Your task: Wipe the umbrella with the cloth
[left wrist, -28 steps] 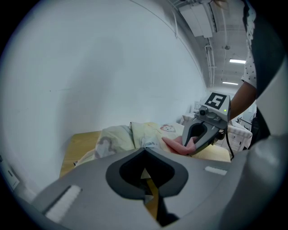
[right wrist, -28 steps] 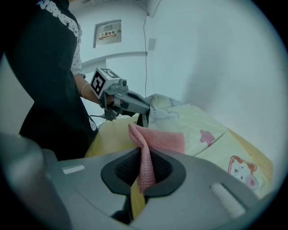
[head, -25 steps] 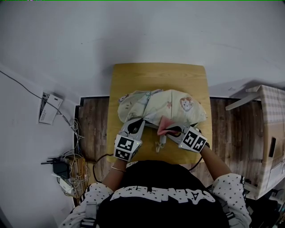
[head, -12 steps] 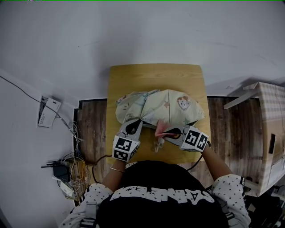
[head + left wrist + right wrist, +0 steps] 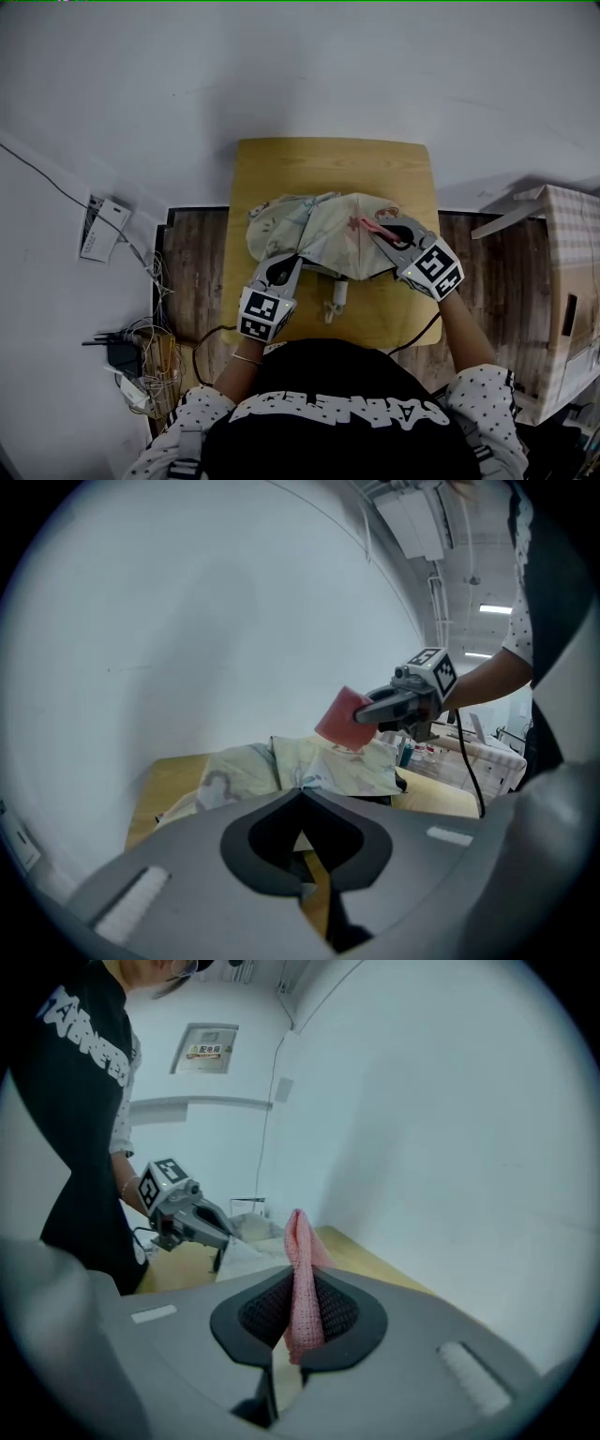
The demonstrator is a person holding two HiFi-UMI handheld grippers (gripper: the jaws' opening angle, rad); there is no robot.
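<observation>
A pale yellow umbrella point(image 5: 323, 225) with cartoon prints lies half open on the wooden table point(image 5: 328, 159), its handle point(image 5: 333, 302) pointing toward me. My left gripper point(image 5: 286, 265) is shut on the near left edge of the canopy, and a sliver of pale fabric shows between its jaws in the left gripper view point(image 5: 302, 841). My right gripper point(image 5: 386, 234) is shut on a pink cloth point(image 5: 373, 225) over the right side of the canopy. In the right gripper view the cloth point(image 5: 300, 1279) stands up between the jaws. Whether the cloth touches the fabric I cannot tell.
A cardboard box point(image 5: 572, 281) stands on the floor to the right of the table. Cables and a power strip point(image 5: 131, 356) lie on the floor at the left. A white wall rises just behind the table's far edge.
My right gripper has carried the pink cloth from the near edge by the handle up and to the right, onto the canopy's right side. The left gripper has stayed where it was.
</observation>
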